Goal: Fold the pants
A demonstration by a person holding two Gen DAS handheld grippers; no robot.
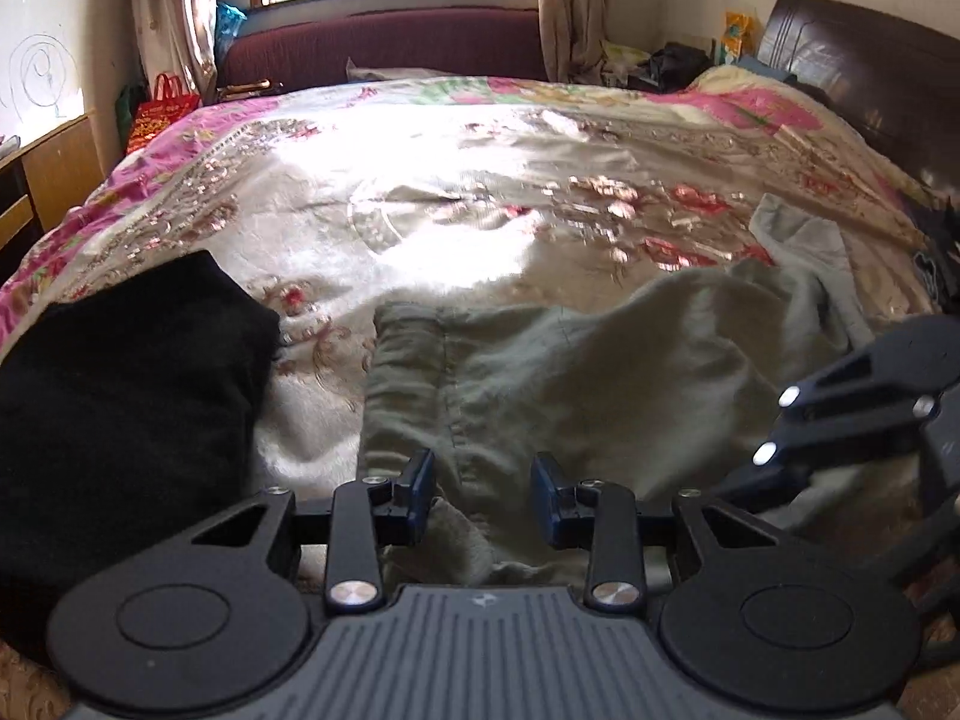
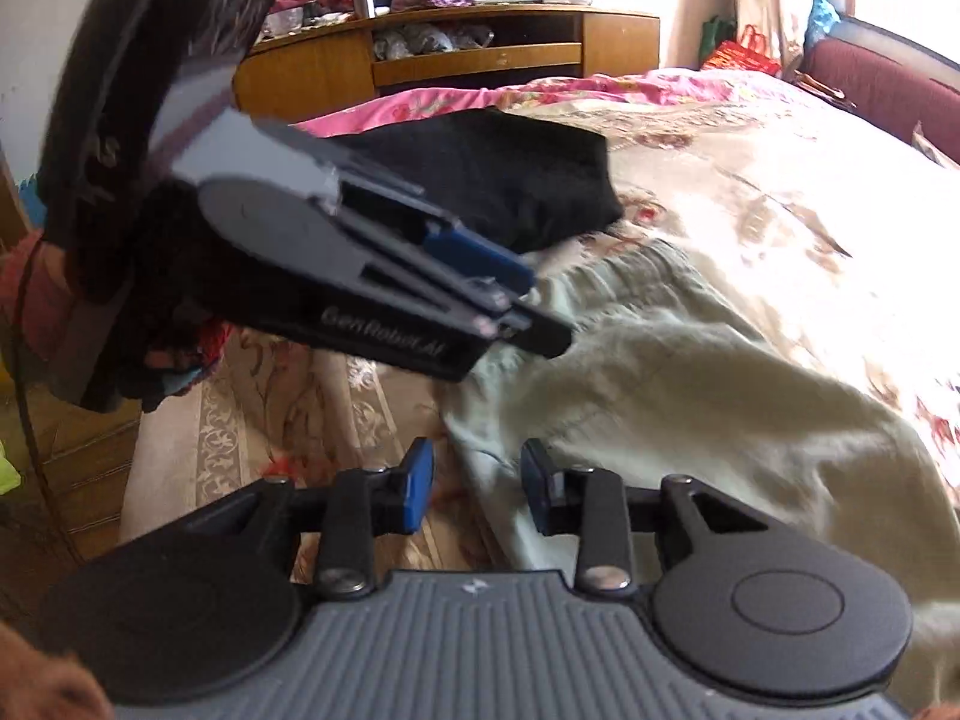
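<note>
Pants [image 1: 540, 372] lay lengthwise rightward on bed [image 1: 420, 180]; left gripper [image 1: 483, 501] parted over waistband, right gripper [image 2: 477, 495] parted, empty, at near hem.

We see pale green pants [image 1: 540, 372] of soft, matt, wrinkled cloth on a bedspread [image 1: 420, 210] with a satiny sheen. The black garment [image 1: 120, 390] looks fuzzy and dull. Our left hand-held gripper [image 1: 483, 498] is matt black plastic with shiny metal screws.

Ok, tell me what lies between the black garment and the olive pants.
Only bare floral bedspread separates the black garment from the olive pants, seen in the left wrist view.
</note>
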